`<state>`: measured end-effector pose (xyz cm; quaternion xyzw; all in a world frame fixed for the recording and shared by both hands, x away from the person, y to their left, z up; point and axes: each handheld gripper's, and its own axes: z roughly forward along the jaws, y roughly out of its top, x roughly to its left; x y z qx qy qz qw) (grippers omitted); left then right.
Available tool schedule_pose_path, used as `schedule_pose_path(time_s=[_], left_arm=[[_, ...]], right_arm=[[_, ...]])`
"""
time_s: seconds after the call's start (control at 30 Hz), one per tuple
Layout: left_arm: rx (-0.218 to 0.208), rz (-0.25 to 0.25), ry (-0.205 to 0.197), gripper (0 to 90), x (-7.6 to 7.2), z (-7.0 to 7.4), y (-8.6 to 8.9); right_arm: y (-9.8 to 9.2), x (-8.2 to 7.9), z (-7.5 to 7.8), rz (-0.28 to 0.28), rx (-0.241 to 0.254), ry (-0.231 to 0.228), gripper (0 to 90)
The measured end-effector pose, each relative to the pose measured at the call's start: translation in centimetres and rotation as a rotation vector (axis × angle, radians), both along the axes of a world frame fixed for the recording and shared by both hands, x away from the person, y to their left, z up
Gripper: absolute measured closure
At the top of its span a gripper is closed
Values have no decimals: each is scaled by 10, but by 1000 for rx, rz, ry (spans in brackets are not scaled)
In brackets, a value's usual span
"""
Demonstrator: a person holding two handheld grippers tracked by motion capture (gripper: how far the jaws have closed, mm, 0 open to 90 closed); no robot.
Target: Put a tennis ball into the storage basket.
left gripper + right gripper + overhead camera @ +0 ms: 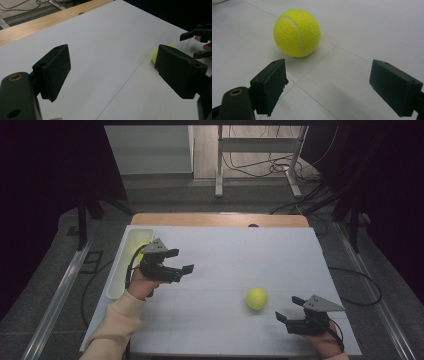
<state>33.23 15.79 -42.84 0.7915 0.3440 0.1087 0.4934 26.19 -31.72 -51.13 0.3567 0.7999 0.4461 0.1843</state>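
A yellow tennis ball (256,298) rests on the white table sheet (240,255), right of centre. My right gripper (287,308) is open just right of the ball and nearer the front edge, not touching it. In the right gripper view the ball (297,32) lies ahead and left of the open right gripper (329,66), with nothing between the pads. My left gripper (182,260) is held open above the sheet's left part, pointing right. In the left gripper view the left gripper (113,56) is empty, and the ball (155,55) peeks from behind its right jaw.
A long pale tray (120,270) lies along the sheet's left edge, behind my left hand. The wooden table edge (220,219) runs along the far side. Beyond it are a stand's legs and cables on the floor. The right gripper (197,42) appears far off in the left gripper view.
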Motion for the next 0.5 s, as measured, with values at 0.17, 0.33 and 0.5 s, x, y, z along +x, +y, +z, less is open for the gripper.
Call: schedule_pose_path(time_s=[0.17, 0.33, 0.5], left_arm=[[10, -8, 8, 141, -1, -3, -5], [14, -26, 6, 140, -2, -3, -12], [20, -38, 9, 140, -4, -5, -18]], right_arm=[[0, 0, 0, -2, -4, 0, 148], [0, -1, 0, -3, -5, 0, 148], [0, 0, 0, -2, -5, 0, 148]])
